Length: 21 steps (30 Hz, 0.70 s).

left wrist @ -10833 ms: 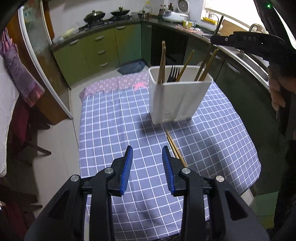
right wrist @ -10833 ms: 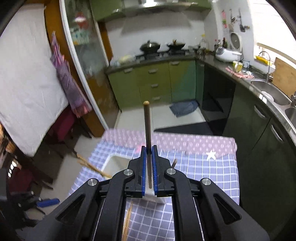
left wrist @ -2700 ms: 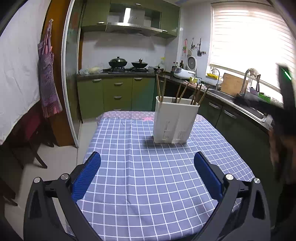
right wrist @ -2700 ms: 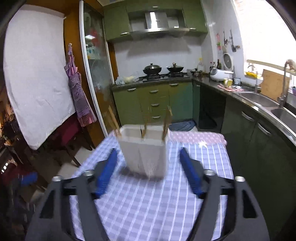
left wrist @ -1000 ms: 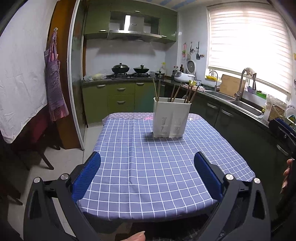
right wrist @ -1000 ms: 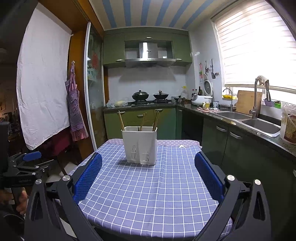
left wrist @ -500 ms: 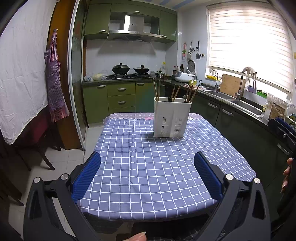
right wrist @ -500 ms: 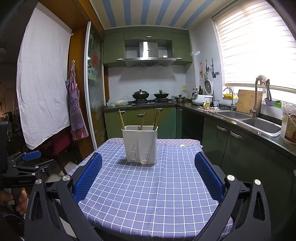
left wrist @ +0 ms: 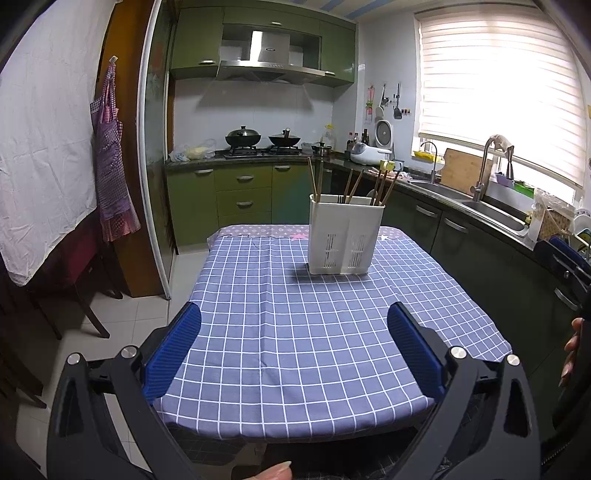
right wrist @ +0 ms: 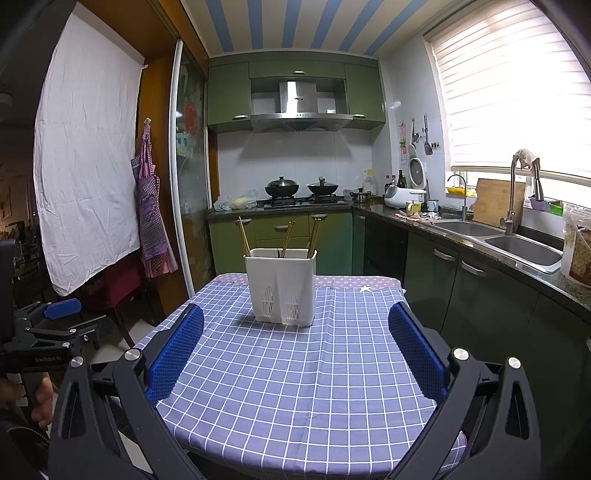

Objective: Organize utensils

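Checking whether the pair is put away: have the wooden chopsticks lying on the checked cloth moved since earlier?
Yes. They left the blue checked tablecloth; wooden chopsticks now stand only in the white plastic holder.

Table (left wrist: 258, 417) under blue checked cloth (left wrist: 314, 332), white utensil caddy (left wrist: 345, 240) upright.

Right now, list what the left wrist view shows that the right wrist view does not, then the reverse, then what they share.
Only the left wrist view shows the left gripper head-on, jaws wide open and empty, and a fingertip at the bottom edge.

Only the right wrist view shows the right gripper head-on, also wide open and empty, the striped ceiling, and the left gripper from the side at the far left.

Both show the white utensil holder with chopsticks upright in it, standing on the checked tablecloth.
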Each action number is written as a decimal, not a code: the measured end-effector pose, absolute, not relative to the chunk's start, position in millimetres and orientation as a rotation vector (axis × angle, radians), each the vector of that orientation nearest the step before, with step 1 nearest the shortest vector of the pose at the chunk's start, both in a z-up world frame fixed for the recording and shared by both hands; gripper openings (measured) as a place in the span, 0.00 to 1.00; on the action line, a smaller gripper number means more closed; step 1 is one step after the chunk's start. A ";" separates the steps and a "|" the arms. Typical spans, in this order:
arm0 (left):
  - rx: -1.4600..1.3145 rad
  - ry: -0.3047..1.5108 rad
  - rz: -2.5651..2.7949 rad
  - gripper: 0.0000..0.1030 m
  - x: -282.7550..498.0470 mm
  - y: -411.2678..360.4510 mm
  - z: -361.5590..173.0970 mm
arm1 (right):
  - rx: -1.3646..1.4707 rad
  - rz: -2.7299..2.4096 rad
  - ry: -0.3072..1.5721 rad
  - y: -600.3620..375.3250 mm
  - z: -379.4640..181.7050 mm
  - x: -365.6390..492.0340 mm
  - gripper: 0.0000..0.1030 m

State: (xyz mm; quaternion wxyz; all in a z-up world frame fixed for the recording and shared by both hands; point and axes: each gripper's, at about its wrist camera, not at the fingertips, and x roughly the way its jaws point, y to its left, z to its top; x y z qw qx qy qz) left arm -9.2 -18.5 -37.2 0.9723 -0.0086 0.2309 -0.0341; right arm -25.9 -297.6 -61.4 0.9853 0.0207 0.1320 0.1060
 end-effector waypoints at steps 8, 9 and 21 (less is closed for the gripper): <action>-0.014 0.472 -0.065 0.93 -8.8 -17.8 -36.7 | 0.039 0.223 0.273 -292.6 -67.4 -23.1 0.96; -0.012 0.470 -0.063 0.93 -8.9 -17.6 -36.7 | 0.038 0.224 0.273 -292.0 -68.0 -23.3 0.96; -0.022 0.466 -0.060 0.93 -10.1 -15.6 -35.7 | 0.037 0.226 0.278 -290.5 -68.1 -21.9 0.96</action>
